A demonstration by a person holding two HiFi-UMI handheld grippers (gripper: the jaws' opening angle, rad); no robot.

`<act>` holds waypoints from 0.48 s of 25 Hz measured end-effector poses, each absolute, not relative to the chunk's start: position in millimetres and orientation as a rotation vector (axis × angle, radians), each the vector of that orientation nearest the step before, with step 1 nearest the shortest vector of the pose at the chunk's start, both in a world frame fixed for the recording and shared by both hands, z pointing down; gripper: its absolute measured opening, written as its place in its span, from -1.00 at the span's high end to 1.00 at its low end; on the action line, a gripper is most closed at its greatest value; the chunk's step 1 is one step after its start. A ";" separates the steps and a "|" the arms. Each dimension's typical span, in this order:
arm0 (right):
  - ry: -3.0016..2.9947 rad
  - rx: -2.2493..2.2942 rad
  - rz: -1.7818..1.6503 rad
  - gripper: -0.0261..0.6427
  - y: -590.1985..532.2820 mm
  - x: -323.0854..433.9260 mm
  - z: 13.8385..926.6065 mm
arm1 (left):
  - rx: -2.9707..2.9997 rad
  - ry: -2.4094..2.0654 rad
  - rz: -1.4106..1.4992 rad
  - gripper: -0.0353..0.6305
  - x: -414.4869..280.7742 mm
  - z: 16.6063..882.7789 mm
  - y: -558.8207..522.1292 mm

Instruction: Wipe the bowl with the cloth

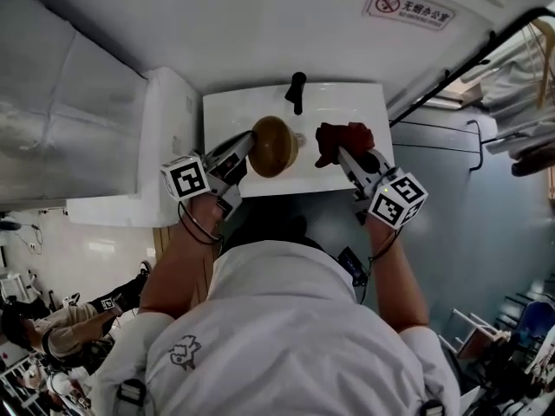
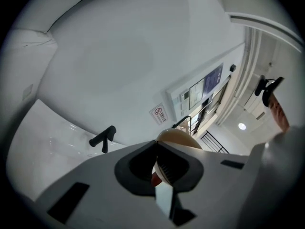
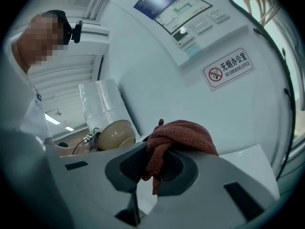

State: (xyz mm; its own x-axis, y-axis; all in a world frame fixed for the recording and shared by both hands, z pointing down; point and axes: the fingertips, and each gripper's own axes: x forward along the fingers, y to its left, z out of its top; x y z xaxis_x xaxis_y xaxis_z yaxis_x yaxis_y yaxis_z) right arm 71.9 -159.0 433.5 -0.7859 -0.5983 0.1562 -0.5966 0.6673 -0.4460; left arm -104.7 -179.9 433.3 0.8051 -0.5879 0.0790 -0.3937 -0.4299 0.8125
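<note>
A red-bordered sign (image 3: 228, 69) on the white wall shows a crossed-out cigarette symbol, the characters 无烟办公室 and, beneath them, NO SMOKING OFFICE; in the left gripper view the same sign is too small to read. The wall panel (image 3: 172, 7) with a blue header carries print too fine to make out. The left gripper (image 1: 247, 146) and right gripper (image 1: 340, 152) each bear a cube with black-and-white square marker patterns, without letters.
</note>
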 end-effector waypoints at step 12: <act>2.906 -1.100 -0.948 0.77 -188.9 44.2 507.5 | 2.067 -0.893 0.072 0.83 -130.1 513.0 -220.7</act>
State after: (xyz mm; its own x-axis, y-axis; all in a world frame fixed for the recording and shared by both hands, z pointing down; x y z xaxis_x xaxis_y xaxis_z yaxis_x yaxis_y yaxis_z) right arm 44.2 -188.9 507.5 -0.7657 -0.5729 0.2926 -0.6352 0.6017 -0.4842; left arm -130.1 -220.7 513.0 0.7421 -0.5683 0.3554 -0.6178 -0.3743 0.6915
